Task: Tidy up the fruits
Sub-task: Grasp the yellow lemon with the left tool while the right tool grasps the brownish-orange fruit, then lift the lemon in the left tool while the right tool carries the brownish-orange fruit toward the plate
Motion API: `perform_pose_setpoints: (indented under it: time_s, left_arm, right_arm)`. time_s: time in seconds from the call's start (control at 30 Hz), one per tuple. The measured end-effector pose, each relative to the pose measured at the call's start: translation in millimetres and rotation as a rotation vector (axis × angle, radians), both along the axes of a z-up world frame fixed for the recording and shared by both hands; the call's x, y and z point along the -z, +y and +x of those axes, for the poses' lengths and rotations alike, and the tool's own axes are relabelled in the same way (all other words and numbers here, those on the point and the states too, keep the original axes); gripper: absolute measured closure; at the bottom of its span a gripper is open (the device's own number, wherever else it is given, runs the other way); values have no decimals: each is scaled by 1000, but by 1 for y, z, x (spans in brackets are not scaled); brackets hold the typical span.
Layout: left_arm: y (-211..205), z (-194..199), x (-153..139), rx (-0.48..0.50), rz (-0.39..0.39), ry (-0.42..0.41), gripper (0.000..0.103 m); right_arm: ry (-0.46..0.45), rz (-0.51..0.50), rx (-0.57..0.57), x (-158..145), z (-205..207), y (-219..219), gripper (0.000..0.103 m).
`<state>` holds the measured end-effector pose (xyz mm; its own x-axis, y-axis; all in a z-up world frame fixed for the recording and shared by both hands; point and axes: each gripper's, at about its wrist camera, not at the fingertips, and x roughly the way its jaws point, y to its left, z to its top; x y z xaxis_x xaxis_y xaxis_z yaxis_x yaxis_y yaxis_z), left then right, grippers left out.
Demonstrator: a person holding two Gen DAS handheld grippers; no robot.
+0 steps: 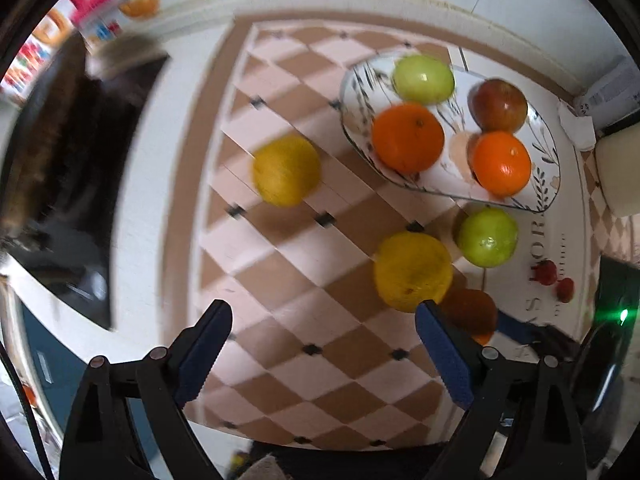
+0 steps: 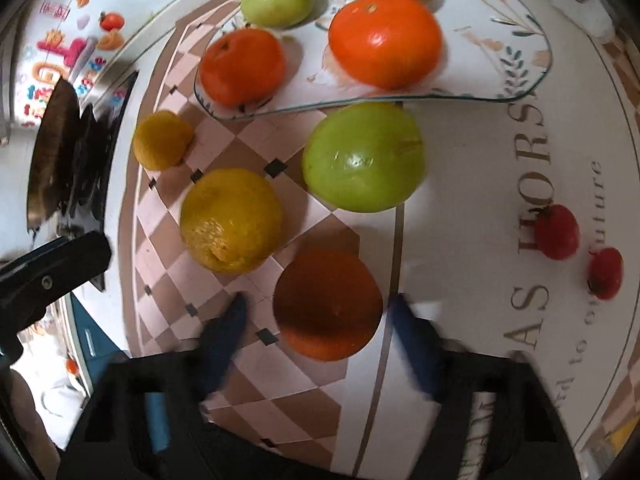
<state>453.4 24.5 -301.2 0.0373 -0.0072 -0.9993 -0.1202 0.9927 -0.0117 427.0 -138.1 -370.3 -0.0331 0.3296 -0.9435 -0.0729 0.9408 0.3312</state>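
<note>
The dark orange (image 2: pixel 328 304) sits on the bench (image 2: pixel 460 200), round, its dimpled end facing up. The right claw (image 2: pixel 318 320) has its blurry jaws on both sides of it, not touching. The left claw (image 1: pixel 324 344) is wide open over bare checks. Only the right view shows the orange whole.

Right gripper (image 2: pixel 320 320) points down at a shaded orange (image 2: pixel 328 304); its blurred blue fingers (image 2: pixel 224 336) straddle the orange, contact unclear. Just beyond: a yellow citrus (image 2: pixel 231 220) and a green apple (image 2: pixel 363 157), apart from each other. A smaller yellow fruit (image 2: pixel 162 139) sits farther left. The glass plate (image 2: pixel 520 40) at top carries two oranges (image 2: pixel 385 39), a green apple and a reddish apple. The surface (image 2: pixel 460 208) has a checkered mat with printed lettering. The other gripper (image 2: pixel 52 272) shows at the left edge.
</note>
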Motion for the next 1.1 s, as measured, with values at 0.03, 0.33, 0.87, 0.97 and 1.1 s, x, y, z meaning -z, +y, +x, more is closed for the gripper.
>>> perform_pose_setpoints:
  time_s: [0.03, 0.33, 0.87, 0.97, 1.1]
  left_arm:
    - [-2, 2, 6, -5, -18, 14, 9]
    - [-51, 24, 39, 144, -45, 60, 9]
    - [-77, 4, 64, 222, -84, 114, 43]
    - [-72, -11, 65, 172, -124, 128, 43]
    - [-60, -14, 74, 93, -170, 135, 42]
  right_arm:
    - [-7, -3, -6, 1, -1, -1, 45]
    - [-3, -36, 61, -4, -15, -58, 44]
    - [23, 22, 107, 10, -18, -80, 44]
    - [26, 38, 117, 10, -18, -83, 43]
    - [35, 50, 126, 11, -19, -83, 42]
